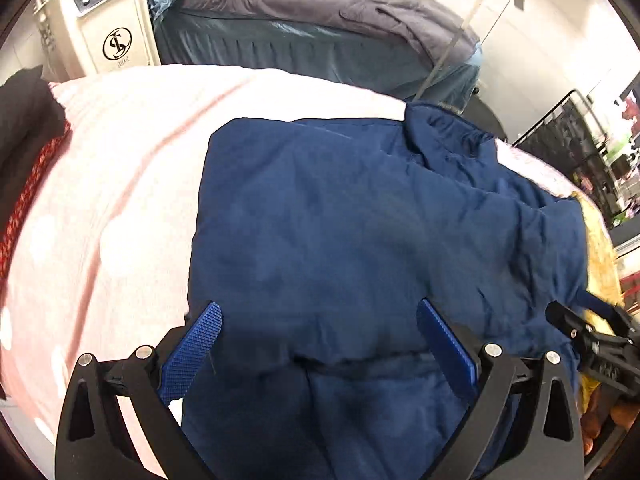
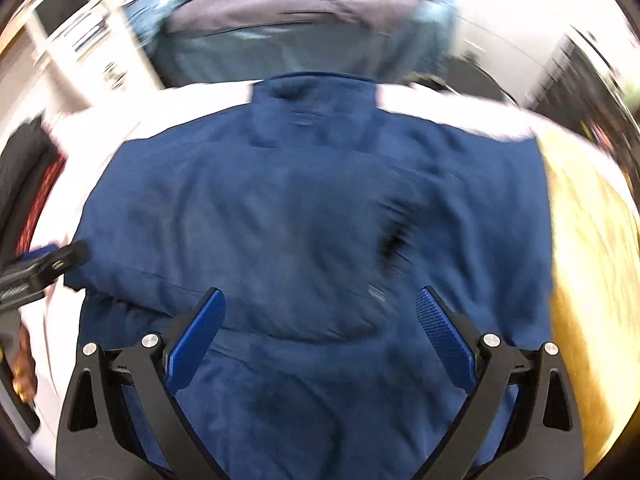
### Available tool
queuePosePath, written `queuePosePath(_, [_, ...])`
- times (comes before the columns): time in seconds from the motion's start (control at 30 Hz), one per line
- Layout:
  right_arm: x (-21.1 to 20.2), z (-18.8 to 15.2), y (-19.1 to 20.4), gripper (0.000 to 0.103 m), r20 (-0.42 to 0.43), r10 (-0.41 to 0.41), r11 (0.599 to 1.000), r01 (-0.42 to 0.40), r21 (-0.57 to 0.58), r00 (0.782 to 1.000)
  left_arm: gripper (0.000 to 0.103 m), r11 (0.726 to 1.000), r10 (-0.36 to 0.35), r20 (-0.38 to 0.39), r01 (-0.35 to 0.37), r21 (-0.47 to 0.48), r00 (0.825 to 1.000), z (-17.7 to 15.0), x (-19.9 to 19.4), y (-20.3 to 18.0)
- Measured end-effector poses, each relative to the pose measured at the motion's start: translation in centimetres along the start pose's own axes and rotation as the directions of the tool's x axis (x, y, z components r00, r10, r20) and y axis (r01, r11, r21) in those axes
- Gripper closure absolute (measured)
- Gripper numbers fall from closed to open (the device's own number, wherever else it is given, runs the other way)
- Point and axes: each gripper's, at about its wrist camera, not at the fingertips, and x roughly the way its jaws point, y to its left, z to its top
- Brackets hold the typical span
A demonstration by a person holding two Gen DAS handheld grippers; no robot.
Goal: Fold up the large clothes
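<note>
A navy blue jacket (image 1: 360, 220) lies spread on a pink bed sheet (image 1: 120, 160), collar at the far end. It also shows in the right wrist view (image 2: 300, 220), blurred. My left gripper (image 1: 320, 312) is open above the jacket's near left part, holding nothing. My right gripper (image 2: 320, 300) is open above the jacket's near middle, holding nothing. The right gripper's fingers (image 1: 580, 328) show at the right edge of the left wrist view. The left gripper's finger (image 2: 60, 260) shows at the left edge of the right wrist view, at the jacket's left edge.
A yellow cloth (image 1: 600, 256) lies at the jacket's right, also in the right wrist view (image 2: 592, 260). Dark and red clothes (image 1: 24, 152) sit at the left. Behind stand a second bed with grey bedding (image 1: 320, 12) and a white machine (image 1: 108, 20).
</note>
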Motion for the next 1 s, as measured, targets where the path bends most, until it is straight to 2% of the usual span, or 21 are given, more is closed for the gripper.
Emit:
queuePosePath(0.07, [1.5, 0.6, 1.7, 0.008, -0.016, 0.033, 0.997, -0.034, -0.067, 0.999, 0.007, 0.999, 0.007, -0.028, -0.006, 0.035, 1.0, 0.5, 1.5, -0.6])
queuePosePath(0.13, [3.0, 0.3, 2.0, 0.008, -0.049, 0.041, 0.996, -0.045, -0.079, 0.998, 0.007, 0.997, 0.047, -0.05, -0.043, 0.066, 0.998, 0.6, 2.9, -0.9])
queuePosePath(0.23, [5.4, 0.0, 1.1, 0.008, -0.103, -0.009, 0.998, 0.002, -0.065, 0.995, 0.007, 0.99, 0.097, -0.09, -0.087, 0.112, 0.991, 0.5, 5.1, -1.1])
queuePosePath(0.27, [6.6, -0.3, 0.4, 0.013, -0.14, -0.043, 0.997, 0.034, -0.064, 0.989, 0.007, 0.988, 0.109, -0.104, -0.097, 0.118, 0.989, 0.5, 5.8, -1.0])
queuePosePath(0.33, [7.8, -0.5, -0.7, 0.015, -0.174, -0.026, 0.999, 0.019, -0.039, 0.984, 0.007, 0.989, 0.1, -0.133, -0.084, 0.119, 0.986, 0.4, 7.0, -0.7])
queuePosePath(0.4, [8.3, -0.7, -1.2, 0.015, -0.17, 0.004, 1.0, -0.009, -0.027, 0.985, 0.006, 0.988, 0.106, -0.146, -0.087, 0.129, 0.984, 0.3, 7.9, -0.5])
queuePosePath(0.57, [10.7, -0.6, -0.2, 0.01, -0.187, -0.052, 0.996, 0.036, -0.087, 0.981, 0.005, 0.982, 0.135, -0.149, -0.113, 0.153, 0.98, 0.4, 9.7, -0.7])
queuePosePath(0.67, [11.9, -0.2, 0.4, 0.006, -0.19, -0.068, 0.996, 0.054, -0.077, 0.979, 0.005, 0.981, 0.142, -0.146, -0.119, 0.156, 0.979, 0.6, 10.9, -0.6])
queuePosePath(0.87, [12.0, -0.3, 0.4, 0.006, -0.17, -0.092, 0.993, 0.078, -0.085, 0.981, 0.005, 0.981, 0.131, -0.13, -0.11, 0.157, 0.983, 0.8, 11.4, -0.1])
queuePosePath(1.0, [9.7, -1.8, 0.7, 0.006, -0.168, -0.087, 0.994, 0.075, -0.078, 0.982, 0.005, 0.982, 0.117, -0.111, -0.098, 0.163, 0.987, 0.3, 10.5, -0.2])
